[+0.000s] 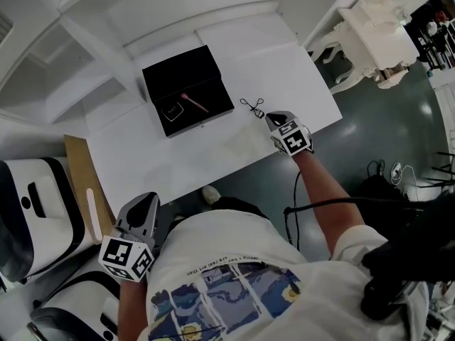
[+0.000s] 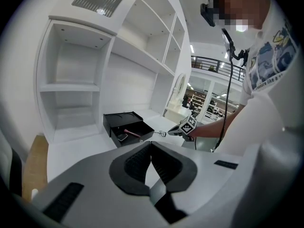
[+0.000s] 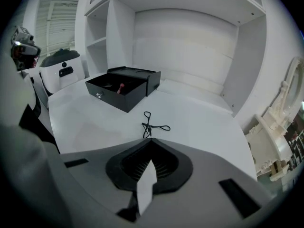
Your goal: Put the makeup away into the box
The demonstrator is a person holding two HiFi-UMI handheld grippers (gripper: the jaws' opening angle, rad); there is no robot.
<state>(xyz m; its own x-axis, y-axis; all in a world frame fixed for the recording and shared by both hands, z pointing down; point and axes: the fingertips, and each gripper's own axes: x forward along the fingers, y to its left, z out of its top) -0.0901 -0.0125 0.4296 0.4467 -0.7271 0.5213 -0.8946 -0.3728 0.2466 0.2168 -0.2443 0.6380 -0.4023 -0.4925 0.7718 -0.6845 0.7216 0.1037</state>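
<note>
Head view: eyelash curler (image 1: 252, 106) lies flat on the white table (image 1: 213, 162), just R of the open black box (image 1: 202, 121) but not touching it. A pink-handled brush (image 1: 193, 102) and a small dark compact (image 1: 170, 110) are already inside. The right gripper (image 1: 269, 116) sits w/ its tips at the curler's near end. Its jaws are closed tip to tip, w/ nothing between them as far as the right gripper view shows. Risks, imo: closed jaws can't take the curler, so pressing on would only shove or spin it across the smooth top, maybe toward the table edge. It's thin, wiry and lying flat, so even w/ the jaws opened the pads could slip off. They could also catch just one loop, letting it swing and snag the box's front wall. Pose: right forearm stretched out over the table's near edge, gripper pitched steeply down. The left gripper (image 1: 146, 199) hangs at the near L corner, tilted mildly down toward the box, jaws closed, empty.
</note>
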